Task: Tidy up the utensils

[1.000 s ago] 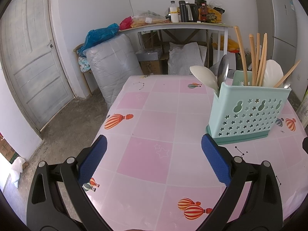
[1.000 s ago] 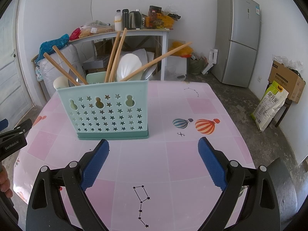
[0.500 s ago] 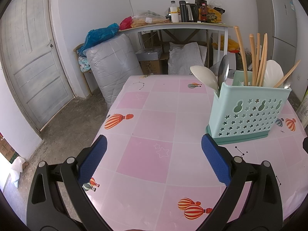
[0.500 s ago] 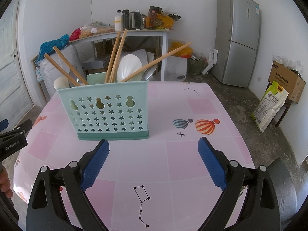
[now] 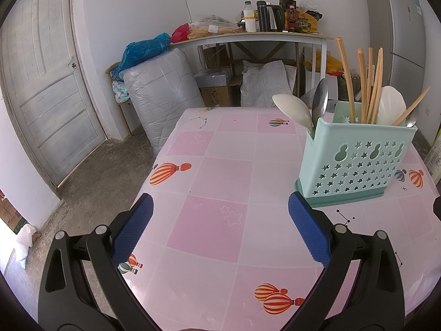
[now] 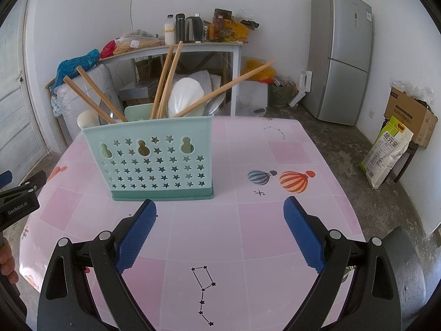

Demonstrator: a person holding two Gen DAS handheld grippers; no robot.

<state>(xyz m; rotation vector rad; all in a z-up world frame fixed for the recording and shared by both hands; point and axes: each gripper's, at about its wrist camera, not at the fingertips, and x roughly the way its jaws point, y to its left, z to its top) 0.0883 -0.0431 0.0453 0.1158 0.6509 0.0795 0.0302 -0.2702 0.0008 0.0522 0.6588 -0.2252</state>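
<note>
Mint-green caddy (image 6: 154, 162) stands upright on the pink surface (image 6: 275, 143), holding chopsticks (image 6: 165, 80) and spoons (image 6: 185, 96). Left gripper (image 5: 219, 229) and right gripper (image 6: 219, 231) hover empty before it, fingers (image 6: 135, 237) wide apart.

Both views are bright with soft, even daylight; no lamp or window shows. The glossy pink tabletop (image 5: 220, 182) carries a pale, milky sheen, strongest toward the lower part of each frame. Shadows are faint: only a thin soft one under the mint utensil holder (image 6: 154, 162). The white walls look slightly bluish. Focus is sharp at the centre. Fisheye distortion bends the door (image 5: 41, 82) at upper left and the fridge (image 6: 341, 55) at upper right, and black vignetting rounds off every corner.
</note>
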